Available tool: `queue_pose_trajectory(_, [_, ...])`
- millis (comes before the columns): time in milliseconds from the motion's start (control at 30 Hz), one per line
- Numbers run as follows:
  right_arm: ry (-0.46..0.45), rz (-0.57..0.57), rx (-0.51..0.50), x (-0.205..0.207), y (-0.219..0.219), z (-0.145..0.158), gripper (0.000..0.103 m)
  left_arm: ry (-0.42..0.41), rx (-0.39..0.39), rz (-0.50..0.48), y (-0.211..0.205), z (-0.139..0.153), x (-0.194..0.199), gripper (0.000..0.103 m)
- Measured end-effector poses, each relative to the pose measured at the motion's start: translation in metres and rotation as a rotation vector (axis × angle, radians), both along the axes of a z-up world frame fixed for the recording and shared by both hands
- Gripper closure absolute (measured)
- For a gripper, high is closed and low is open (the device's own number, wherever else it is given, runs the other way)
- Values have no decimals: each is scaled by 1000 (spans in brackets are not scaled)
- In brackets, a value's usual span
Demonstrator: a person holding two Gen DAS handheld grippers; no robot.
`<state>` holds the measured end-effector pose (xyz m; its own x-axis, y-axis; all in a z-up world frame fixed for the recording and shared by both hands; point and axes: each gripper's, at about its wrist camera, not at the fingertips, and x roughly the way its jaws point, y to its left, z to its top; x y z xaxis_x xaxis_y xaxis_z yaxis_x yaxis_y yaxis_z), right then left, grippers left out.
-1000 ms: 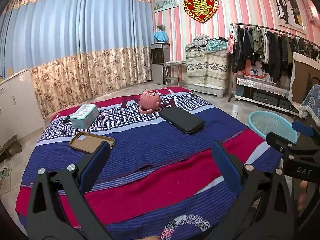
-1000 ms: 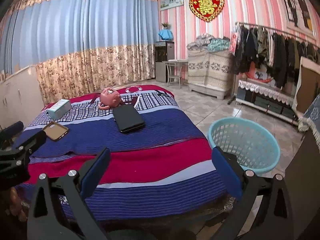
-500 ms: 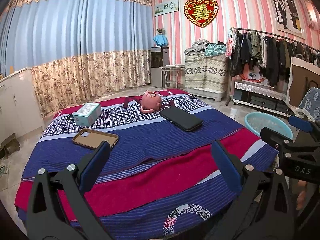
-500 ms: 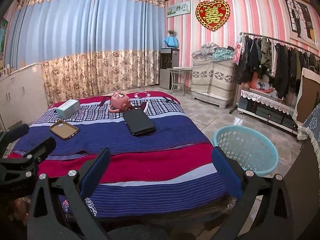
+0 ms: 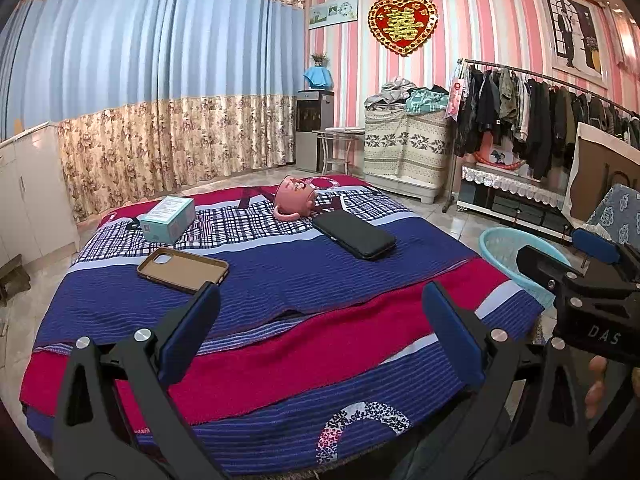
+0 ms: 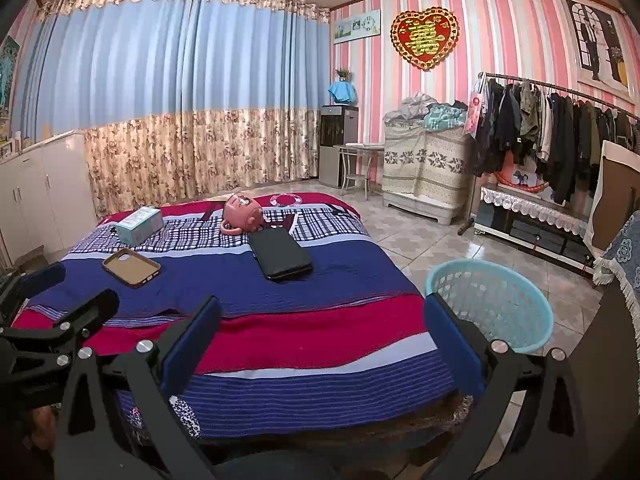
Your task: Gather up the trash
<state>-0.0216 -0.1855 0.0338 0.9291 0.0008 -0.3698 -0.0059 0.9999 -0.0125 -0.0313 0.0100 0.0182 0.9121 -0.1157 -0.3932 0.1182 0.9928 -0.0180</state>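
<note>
On the striped bed cover (image 5: pixel 280 288) lie a pale green box (image 5: pixel 168 217), a brown phone case (image 5: pixel 183 264), a pink cup on its side (image 5: pixel 295 198) and a black flat case (image 5: pixel 354 234). The same box (image 6: pixel 140 224), phone case (image 6: pixel 131 267), pink cup (image 6: pixel 242 213) and black case (image 6: pixel 280 255) show in the right wrist view. A light blue basket (image 6: pixel 490 304) stands on the floor right of the bed. My left gripper (image 5: pixel 320 328) hangs open over the bed's near end, empty. My right gripper (image 6: pixel 320 332) is open and empty too, close to the basket.
A clothes rack (image 6: pixel 552 136) and low cabinet (image 6: pixel 532 224) line the right wall. White cupboards (image 6: pixel 40 192) stand at the left, a covered chest (image 6: pixel 424 172) and a water dispenser (image 6: pixel 338 140) at the back. Tiled floor (image 6: pixel 420 240) lies between bed and rack.
Both grippers have drawn back and risen a little, so the bed and its objects sit lower and smaller in view. Both stay open and empty.
</note>
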Motion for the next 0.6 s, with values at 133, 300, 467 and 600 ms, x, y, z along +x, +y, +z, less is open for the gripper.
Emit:
queue_pose_trajectory(133, [-6,-1,0,-1,0,0,5,0,-2,0,0,-1,0,6])
queue_pose_trajectory(300, [-7,-1,0,-1,1,0,5,-8,4,5,2,0,0,6])
queue_pose_trajectory(467, [-13,-2,-2,-1,1,1,5,-8,4,6,2,0,0,6])
queue_pose_trajectory(600, [-22,-1,-2,-2,2,3,5,-17,11,10,2,1,-1,6])
